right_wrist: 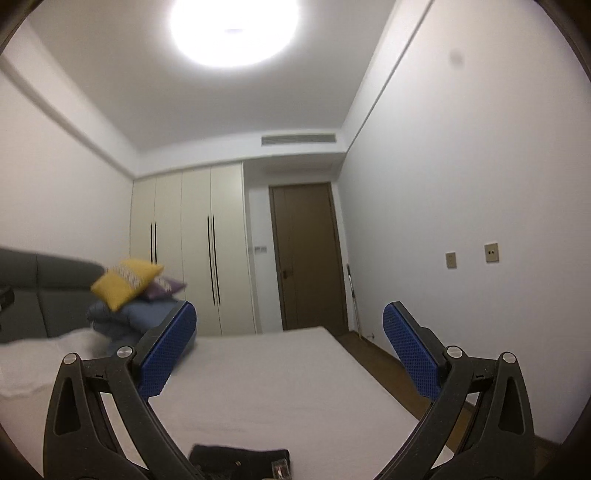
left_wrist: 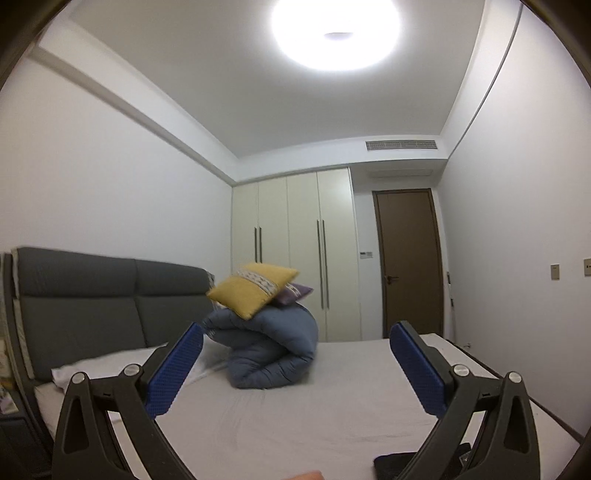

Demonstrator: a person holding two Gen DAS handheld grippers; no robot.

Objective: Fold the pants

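In the left wrist view, the left claw (left_wrist: 295, 354) points level across a bed covered by a pale grey sheet (left_wrist: 295, 417), its two blue ribbed pads (left_wrist: 173, 373) spread wide with nothing between them, so it is released. The dark black pants (left_wrist: 397, 466) lie flat on the sheet at the bottom edge of the picture, just inside the right-hand finger and partly hidden by it. Farther up the bed a rolled blue-grey quilt (left_wrist: 273, 350) sits near a padded dark grey headboard (left_wrist: 92, 291), with a square mustard-yellow cushion (left_wrist: 251, 288) and a purple cushion (left_wrist: 293, 293) resting on top of it, and a white pillow (left_wrist: 107, 363) lies beside it. Behind stand a cream wardrobe with long dark handles (left_wrist: 295, 254) and a brown wooden door (left_wrist: 408, 262), under a bright round ceiling lamp (left_wrist: 336, 33). In the right wrist view, somewhat blurred, the right claw (right_wrist: 290, 339) is likewise released, its blue pads (right_wrist: 168, 354) wide apart over the bare sheet. The black pants appear as a folded dark bundle (right_wrist: 240, 459) lying on the sheet at the bottom of the picture, between the two fingers and touching neither pad.
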